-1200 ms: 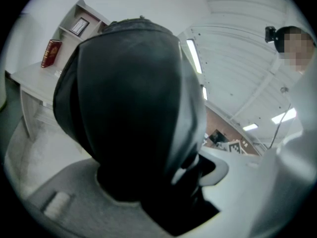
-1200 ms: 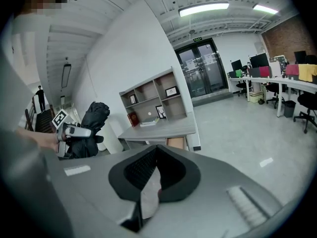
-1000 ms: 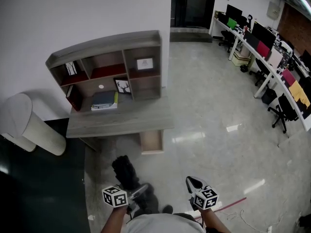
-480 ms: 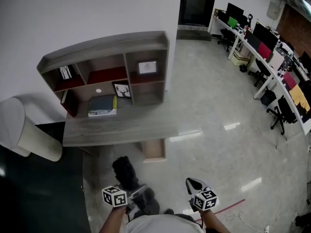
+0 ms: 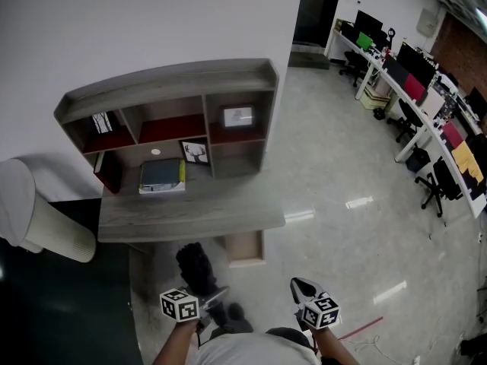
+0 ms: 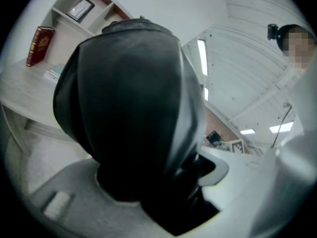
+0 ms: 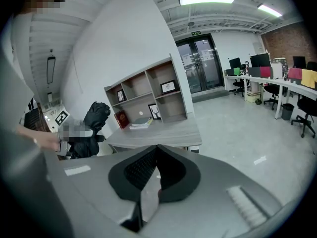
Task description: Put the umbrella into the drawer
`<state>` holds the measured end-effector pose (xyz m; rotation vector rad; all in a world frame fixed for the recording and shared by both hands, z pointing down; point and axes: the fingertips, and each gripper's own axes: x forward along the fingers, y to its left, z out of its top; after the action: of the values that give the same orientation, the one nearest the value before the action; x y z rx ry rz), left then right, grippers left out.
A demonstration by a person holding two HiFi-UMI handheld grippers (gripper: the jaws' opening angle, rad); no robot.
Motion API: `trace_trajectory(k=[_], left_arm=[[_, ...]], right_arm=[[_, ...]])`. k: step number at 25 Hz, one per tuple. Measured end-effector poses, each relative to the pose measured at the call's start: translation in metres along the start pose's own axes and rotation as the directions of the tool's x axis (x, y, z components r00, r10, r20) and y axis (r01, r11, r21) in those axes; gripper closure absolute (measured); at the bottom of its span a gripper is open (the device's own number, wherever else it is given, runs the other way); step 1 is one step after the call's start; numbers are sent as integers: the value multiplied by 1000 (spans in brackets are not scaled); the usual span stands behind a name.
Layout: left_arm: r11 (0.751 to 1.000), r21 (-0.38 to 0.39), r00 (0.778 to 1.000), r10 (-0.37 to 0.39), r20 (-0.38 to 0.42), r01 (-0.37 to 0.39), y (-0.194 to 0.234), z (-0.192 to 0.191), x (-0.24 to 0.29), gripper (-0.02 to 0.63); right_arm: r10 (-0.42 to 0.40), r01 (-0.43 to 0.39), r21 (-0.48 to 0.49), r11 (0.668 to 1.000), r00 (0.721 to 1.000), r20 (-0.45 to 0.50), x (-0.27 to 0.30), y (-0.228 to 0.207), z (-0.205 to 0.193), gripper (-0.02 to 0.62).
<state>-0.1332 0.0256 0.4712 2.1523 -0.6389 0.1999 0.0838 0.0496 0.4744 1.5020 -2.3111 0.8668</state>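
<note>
Showing a bare wooden bottom, the drawer (image 5: 247,248) stands open under the surface (image 5: 190,217), while the left gripper (image 5: 213,296) has its jaws clamped on the umbrella (image 5: 195,268) and the right gripper (image 5: 304,287) has its jaws together.

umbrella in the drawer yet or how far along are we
Done: the black umbrella is picked up, clamped in the left gripper. The drawer under the desk looks pulled open. In hand: carrying it, with the desk some way ahead. Left: reach the drawer and put it in. The right gripper is shut, empty.
</note>
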Motion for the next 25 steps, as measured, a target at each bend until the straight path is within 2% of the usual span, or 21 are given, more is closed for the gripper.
trace_trajectory(k=[6, 16, 25], left_arm=[[1000, 6, 1000, 2, -11, -2, 16, 7, -4, 321], [1000, -16, 1000, 26, 10, -25, 27, 2, -9, 321], [993, -53, 991, 110, 78, -106, 31, 3, 2, 321]], right_arm=[[-5, 5, -15, 1000, 1000, 11, 19, 13, 8, 600], [20, -21, -48, 999, 999, -40, 30, 19, -2, 600], [143, -150, -72, 986, 985, -97, 65, 8, 5, 598]])
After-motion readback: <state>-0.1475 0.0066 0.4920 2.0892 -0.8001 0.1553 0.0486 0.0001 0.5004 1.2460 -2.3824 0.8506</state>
